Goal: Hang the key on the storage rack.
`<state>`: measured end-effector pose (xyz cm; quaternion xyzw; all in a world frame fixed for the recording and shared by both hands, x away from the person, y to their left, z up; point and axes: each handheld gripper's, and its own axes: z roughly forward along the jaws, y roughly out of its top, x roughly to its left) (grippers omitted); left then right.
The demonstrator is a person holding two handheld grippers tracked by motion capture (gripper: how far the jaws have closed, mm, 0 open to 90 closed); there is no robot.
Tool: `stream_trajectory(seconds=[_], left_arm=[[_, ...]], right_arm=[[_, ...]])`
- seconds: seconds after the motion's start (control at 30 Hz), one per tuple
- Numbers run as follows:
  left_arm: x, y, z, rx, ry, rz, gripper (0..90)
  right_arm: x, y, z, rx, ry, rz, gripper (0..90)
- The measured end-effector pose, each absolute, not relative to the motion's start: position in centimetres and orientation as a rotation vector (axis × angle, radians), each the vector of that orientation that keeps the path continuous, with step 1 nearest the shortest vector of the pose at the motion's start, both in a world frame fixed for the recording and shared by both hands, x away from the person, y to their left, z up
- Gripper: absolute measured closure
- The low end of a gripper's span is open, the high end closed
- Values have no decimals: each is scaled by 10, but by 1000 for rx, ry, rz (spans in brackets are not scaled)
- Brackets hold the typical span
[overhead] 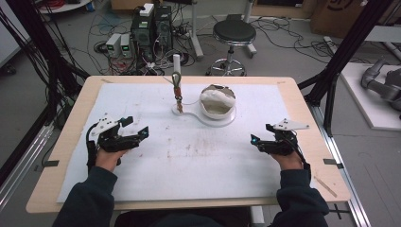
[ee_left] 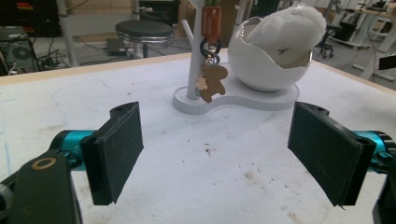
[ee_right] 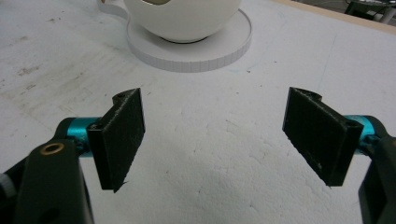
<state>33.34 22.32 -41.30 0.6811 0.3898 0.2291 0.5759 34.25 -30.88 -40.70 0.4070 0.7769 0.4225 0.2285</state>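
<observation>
Two grippers we are resting low on white mat (overhead: 142, 179), left gripper (overhead: 140, 132) and right gripper (overhead: 257, 140) both gaping wide, holding nothing. Keychain (ee_left: 211, 70) is hanging on stand peg (ee_left: 195, 56) beside bowl (ee_left: 266, 60), likely parked there.

Two claws: left claw (overhead: 140, 133), right claw (overhead: 259, 142); one stand (overhead: 215, 122); one bowl (overhead: 217, 101); one keyring (overhead: 178, 90).

Overhead forward-down; both gripper views toward white bowl (ee_left: 275, 56).

Both forearms reach forward, well apart; left gripper (overhead: 140, 128) and right gripper (overhead: 261, 135) stand wide open and empty.
</observation>
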Motion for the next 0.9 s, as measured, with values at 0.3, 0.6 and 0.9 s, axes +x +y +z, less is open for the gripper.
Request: stream_trajectory(seconds=[0.3, 0.6, 0.9], left_arm=[[328, 220, -416, 1616, 925, 544, 178], [328, 221, -419, 1634, 937, 536, 178], [330, 225, -421, 1630, 947, 543, 178]], right_arm=[[340, -311, -404, 1113, 2124, 1185, 212], [333, -310, -401, 1098, 2116, 1179, 213], [332, -313, -399, 1108, 2102, 1192, 212]])
